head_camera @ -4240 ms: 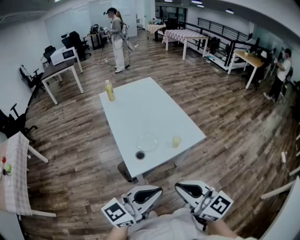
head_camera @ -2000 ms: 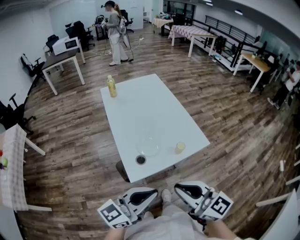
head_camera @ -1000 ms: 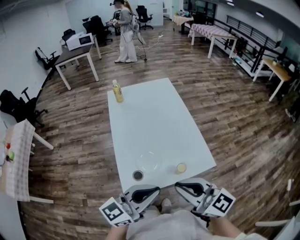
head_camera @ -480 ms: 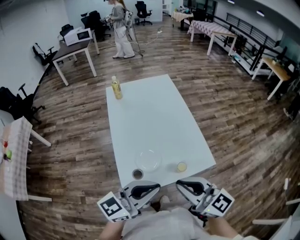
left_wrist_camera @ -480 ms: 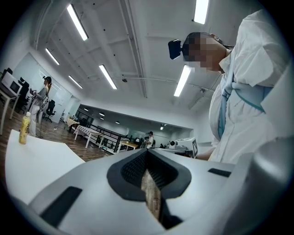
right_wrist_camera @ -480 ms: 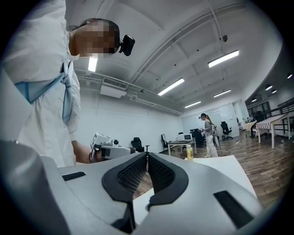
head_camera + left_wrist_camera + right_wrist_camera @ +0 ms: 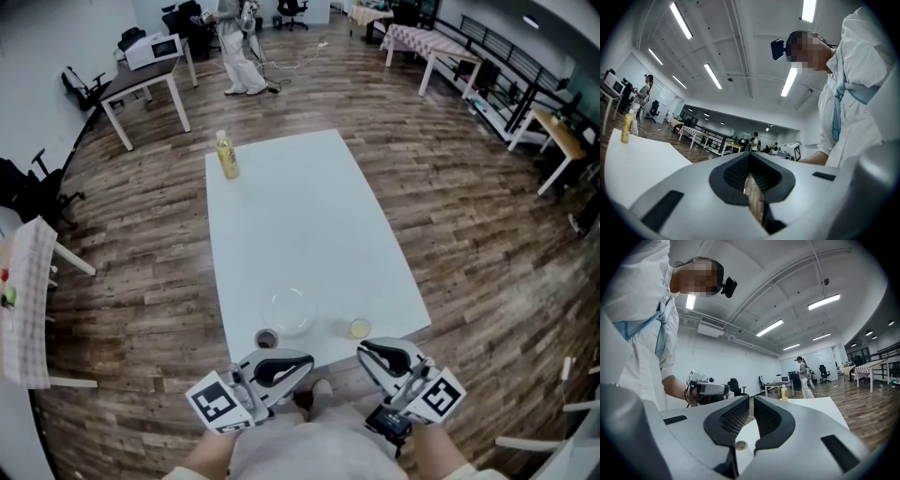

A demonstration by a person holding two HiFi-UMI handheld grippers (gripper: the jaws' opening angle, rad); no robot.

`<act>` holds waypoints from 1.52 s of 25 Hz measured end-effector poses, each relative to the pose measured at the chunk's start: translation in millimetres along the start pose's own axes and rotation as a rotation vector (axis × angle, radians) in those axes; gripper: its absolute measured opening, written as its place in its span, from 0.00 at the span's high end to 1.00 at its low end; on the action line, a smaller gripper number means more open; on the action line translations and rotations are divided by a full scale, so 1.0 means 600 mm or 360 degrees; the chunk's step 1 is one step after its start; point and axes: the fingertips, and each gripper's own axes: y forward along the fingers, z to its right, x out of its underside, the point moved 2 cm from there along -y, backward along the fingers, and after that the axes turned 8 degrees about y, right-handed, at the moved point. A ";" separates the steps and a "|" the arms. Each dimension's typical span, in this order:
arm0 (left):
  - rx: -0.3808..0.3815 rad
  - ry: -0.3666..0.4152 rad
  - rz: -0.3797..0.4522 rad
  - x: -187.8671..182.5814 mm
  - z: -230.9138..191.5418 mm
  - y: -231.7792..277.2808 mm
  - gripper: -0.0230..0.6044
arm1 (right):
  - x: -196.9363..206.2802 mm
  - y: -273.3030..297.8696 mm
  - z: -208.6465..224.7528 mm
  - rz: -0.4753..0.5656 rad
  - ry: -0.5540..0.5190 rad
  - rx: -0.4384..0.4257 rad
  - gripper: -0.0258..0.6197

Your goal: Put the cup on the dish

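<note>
At the bottom of the head view, just short of the table's near edge, the left gripper (image 7: pixel 305 361) and right gripper (image 7: pixel 367 349) are both clenched with nothing between their jaws; each gripper view shows ribbed pads drawn together on air. Beyond the right gripper's tips, near the lower right corner of the white table (image 7: pixel 300 206), stands the small yellowish cup (image 7: pixel 359 328), untouched. Left of it and apart from it lies the clear glass dish (image 7: pixel 289 310), with a small dark round object (image 7: pixel 266 338) just below the dish. A yellow bottle (image 7: pixel 226 156) stands at the far left corner. By my reading nothing is done yet: opening, grasping, lifting and placing all remain
</note>
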 end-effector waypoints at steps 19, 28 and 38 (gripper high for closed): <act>0.0051 -0.0066 -0.0097 0.016 -0.006 0.023 0.96 | 0.194 0.002 0.143 -0.0298 0.0076 0.0218 0.50; 0.0049 -0.0083 -0.0118 0.020 -0.007 0.014 0.96 | 0.277 0.010 0.171 -0.0479 0.0143 0.0291 0.47; 0.0052 -0.0086 -0.0139 0.024 -0.005 0.011 0.96 | 0.336 0.013 0.194 -0.0595 0.0147 0.0357 0.47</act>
